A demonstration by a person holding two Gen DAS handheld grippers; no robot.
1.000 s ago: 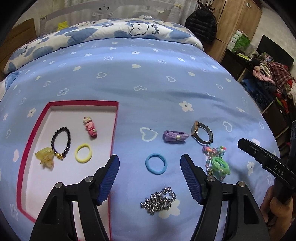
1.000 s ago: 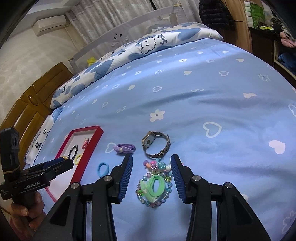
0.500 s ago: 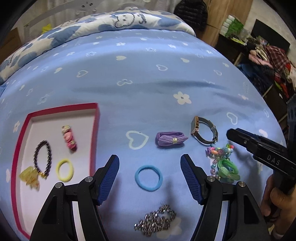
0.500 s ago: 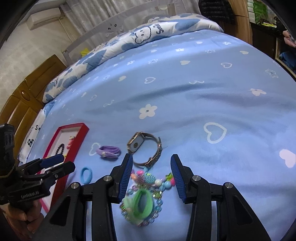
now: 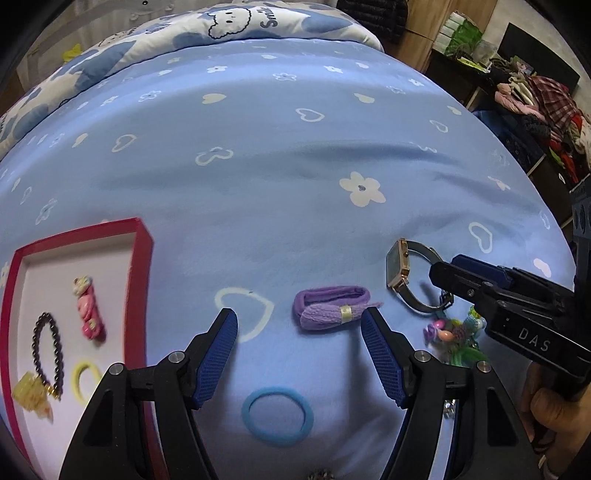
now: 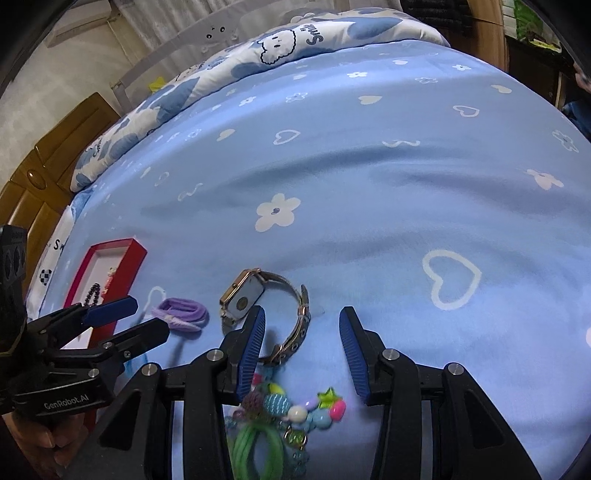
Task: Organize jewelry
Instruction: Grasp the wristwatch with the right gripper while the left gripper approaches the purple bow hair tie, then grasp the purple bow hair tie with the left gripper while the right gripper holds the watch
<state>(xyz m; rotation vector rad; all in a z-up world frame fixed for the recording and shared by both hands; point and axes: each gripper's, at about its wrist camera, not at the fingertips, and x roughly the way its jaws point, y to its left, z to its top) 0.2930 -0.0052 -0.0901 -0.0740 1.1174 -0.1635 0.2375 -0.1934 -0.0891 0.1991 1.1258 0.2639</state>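
Note:
My left gripper [image 5: 299, 332] is open and empty, with a purple hair tie [image 5: 330, 304] lying just ahead between its fingertips and a blue hair tie [image 5: 277, 410] below it. My right gripper [image 6: 301, 332] is open and empty, its left finger over the strap of a gold wristwatch [image 6: 258, 299]. The watch [image 5: 404, 271] also shows in the left wrist view. A colourful bead bracelet with a green hair tie [image 6: 280, 417] lies under the right gripper. The red tray [image 5: 142, 258] at left holds a black bead bracelet [image 5: 46, 354], a pink clip [image 5: 88, 308], a yellow hair tie [image 5: 86, 380] and a yellow clip [image 5: 31, 397].
Everything lies on a blue bedspread with hearts and flowers [image 5: 295, 166]. Pillows [image 5: 229, 22] lie at the head of the bed. A wooden headboard [image 6: 40, 166] stands at the left. Shelves with clothes [image 5: 535, 103] stand beside the bed at the right.
Both grippers have moved forward over the bed. The left one has passed the blue hair tie and reached the purple one. The right one has passed the bead bracelet and reached the watch.

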